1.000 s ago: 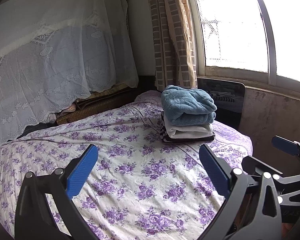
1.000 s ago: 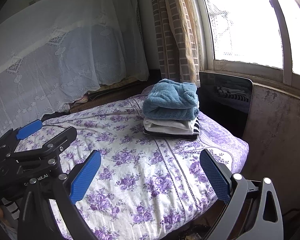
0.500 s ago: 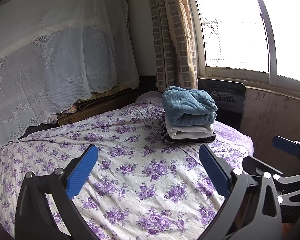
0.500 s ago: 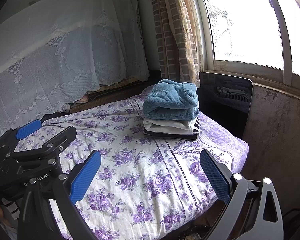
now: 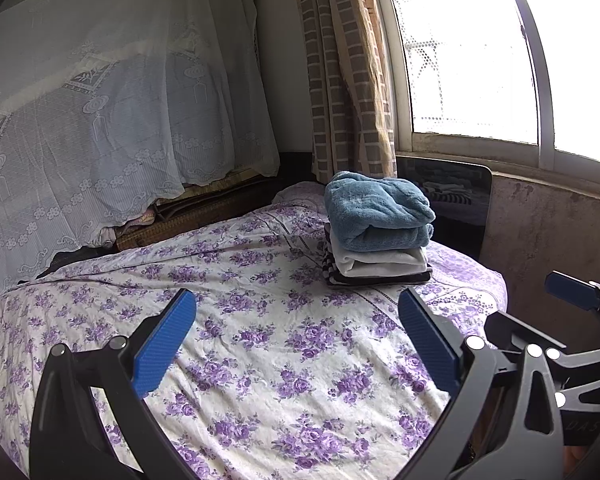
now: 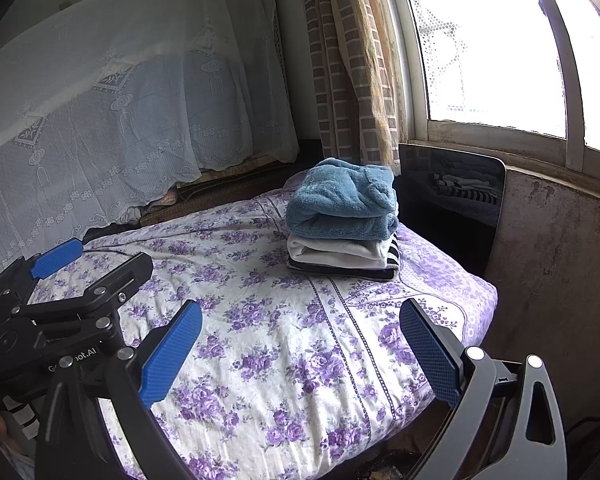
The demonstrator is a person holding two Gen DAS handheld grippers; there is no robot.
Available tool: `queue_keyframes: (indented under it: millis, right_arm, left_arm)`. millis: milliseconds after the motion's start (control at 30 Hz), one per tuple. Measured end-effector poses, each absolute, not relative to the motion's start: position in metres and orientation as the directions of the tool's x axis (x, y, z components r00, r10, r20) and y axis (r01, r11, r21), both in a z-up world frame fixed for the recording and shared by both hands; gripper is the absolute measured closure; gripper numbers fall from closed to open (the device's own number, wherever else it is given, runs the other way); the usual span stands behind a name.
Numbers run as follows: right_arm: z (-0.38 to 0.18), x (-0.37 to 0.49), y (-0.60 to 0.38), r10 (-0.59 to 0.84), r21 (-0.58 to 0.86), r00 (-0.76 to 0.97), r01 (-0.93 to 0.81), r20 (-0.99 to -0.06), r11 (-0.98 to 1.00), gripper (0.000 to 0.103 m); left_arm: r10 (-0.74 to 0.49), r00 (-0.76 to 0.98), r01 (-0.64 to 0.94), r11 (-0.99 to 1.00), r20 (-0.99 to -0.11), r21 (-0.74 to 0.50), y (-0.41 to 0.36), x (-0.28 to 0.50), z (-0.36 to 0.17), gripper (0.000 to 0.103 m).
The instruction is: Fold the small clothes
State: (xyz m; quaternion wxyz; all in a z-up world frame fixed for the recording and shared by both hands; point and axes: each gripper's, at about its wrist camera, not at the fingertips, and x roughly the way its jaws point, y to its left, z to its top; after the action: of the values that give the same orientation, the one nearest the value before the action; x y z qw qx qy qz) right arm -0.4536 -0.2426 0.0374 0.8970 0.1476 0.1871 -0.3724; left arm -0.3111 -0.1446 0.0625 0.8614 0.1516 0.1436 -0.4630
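Observation:
A stack of folded clothes sits at the far right of the bed: a fluffy blue garment (image 5: 376, 212) (image 6: 342, 200) on top, a white one (image 5: 380, 260) (image 6: 336, 250) under it, and a black-and-white striped one (image 5: 374, 278) (image 6: 340, 270) at the bottom. My left gripper (image 5: 298, 340) is open above the floral sheet (image 5: 260, 344), well short of the stack, with nothing between its blue pads. My right gripper (image 6: 300, 344) is open too, empty, over the bed's near right part. Each gripper shows at the edge of the other's view.
A lace-covered pile (image 5: 100, 120) rises behind the bed. A checked curtain (image 5: 340, 80) hangs by the bright window (image 5: 480, 60). A dark glossy panel (image 6: 452, 196) stands just right of the stack, against a stained wall (image 6: 552, 280). The bed's right edge (image 6: 476, 312) drops off close by.
Almost nothing has changed; the views drift very slightly, and both grippers stay open and empty.

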Motion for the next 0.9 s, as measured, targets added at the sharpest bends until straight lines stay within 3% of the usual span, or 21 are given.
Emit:
queue_keyframes:
  millis: [900]
  right_arm:
    - [0.0367, -0.4538, -0.2364, -0.618, 0.126, 0.648, 0.729, -0.446, 0.673, 0.004]
  left_arm:
    - [-0.753, 0.531, 0.840, 0.527, -0.389, 0.128, -0.1430, -0.3112, 0.0624, 0.005]
